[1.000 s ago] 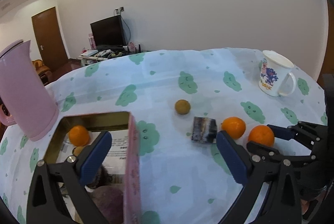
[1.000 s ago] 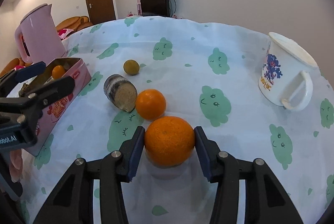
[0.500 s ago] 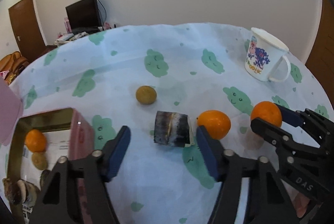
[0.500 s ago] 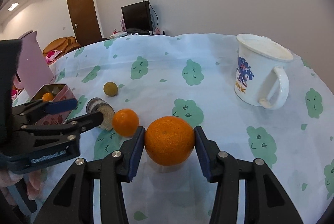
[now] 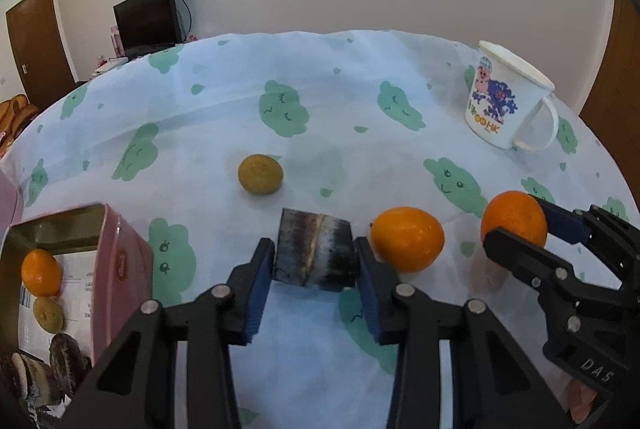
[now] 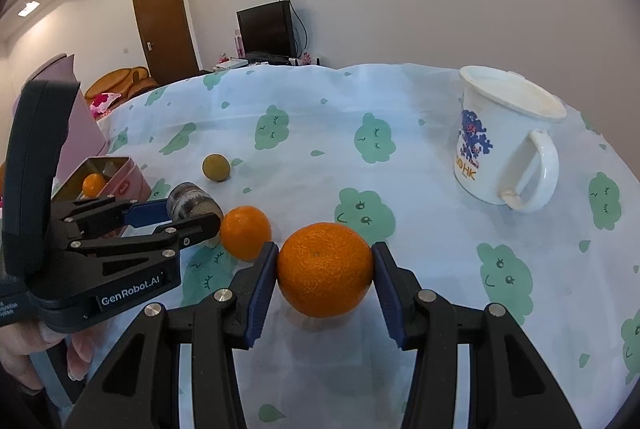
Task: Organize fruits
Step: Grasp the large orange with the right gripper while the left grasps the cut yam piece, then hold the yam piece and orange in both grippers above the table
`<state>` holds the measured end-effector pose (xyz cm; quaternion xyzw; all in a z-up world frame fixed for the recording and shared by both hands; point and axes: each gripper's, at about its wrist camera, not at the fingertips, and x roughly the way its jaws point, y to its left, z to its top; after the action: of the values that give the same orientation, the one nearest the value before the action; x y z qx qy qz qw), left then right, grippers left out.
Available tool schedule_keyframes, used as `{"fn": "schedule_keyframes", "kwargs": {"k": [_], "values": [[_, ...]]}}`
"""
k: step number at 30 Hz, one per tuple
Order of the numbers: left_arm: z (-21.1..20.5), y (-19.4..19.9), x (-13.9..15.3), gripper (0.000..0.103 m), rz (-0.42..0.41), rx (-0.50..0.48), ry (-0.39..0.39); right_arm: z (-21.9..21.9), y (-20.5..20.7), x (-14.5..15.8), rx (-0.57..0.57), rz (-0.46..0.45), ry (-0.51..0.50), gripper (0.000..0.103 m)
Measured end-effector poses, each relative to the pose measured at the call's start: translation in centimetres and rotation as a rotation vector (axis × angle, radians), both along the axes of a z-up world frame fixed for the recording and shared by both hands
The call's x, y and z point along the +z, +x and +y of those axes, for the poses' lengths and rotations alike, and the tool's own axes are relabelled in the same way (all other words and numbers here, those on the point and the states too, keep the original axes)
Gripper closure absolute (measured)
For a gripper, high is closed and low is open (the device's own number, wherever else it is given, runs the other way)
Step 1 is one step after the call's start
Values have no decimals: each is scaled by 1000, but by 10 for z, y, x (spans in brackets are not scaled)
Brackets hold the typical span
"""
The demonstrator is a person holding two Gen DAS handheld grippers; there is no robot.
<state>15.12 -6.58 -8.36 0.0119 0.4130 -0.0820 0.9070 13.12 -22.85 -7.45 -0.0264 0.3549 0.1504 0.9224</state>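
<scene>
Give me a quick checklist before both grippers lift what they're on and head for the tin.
1. Right gripper pads against the big orange on both sides: ok.
2. Left gripper straddles the dark chunk: ok; firm grip: cannot tell.
3. Small orange apart from the left gripper's finger: not ok, it sits right against it.
4. Tin open: ok.
5. Room in the tin: cannot tell, it already holds fruit.
6. Mug away from both grippers: ok.

Left gripper (image 5: 314, 269): held low and level, blue pads pressed against both sides of the dark cylindrical piece (image 5: 314, 249). Right gripper (image 6: 324, 269): just beside it, pads clamped on the large orange (image 6: 324, 269).
</scene>
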Motion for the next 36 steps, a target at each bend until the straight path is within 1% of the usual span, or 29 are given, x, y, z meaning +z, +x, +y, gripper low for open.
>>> {"fn": "schedule_keyframes", "kwargs": {"k": [3, 7, 15, 22, 36], "values": [[0, -2, 1, 62, -13, 11, 7, -3, -2, 2, 2, -12, 21, 54], [4, -6, 3, 62, -30, 15, -14, -5, -7, 6, 16, -44, 42, 54], [6, -16, 14, 62, -106, 24, -12, -1, -13, 10, 20, -78, 23, 54], [7, -24, 22, 62, -165, 33, -11, 0, -20, 15, 28, -128, 18, 54], [7, -36, 29, 62, -236, 48, -3, -3, -32, 21, 32, -195, 41, 54]]}}
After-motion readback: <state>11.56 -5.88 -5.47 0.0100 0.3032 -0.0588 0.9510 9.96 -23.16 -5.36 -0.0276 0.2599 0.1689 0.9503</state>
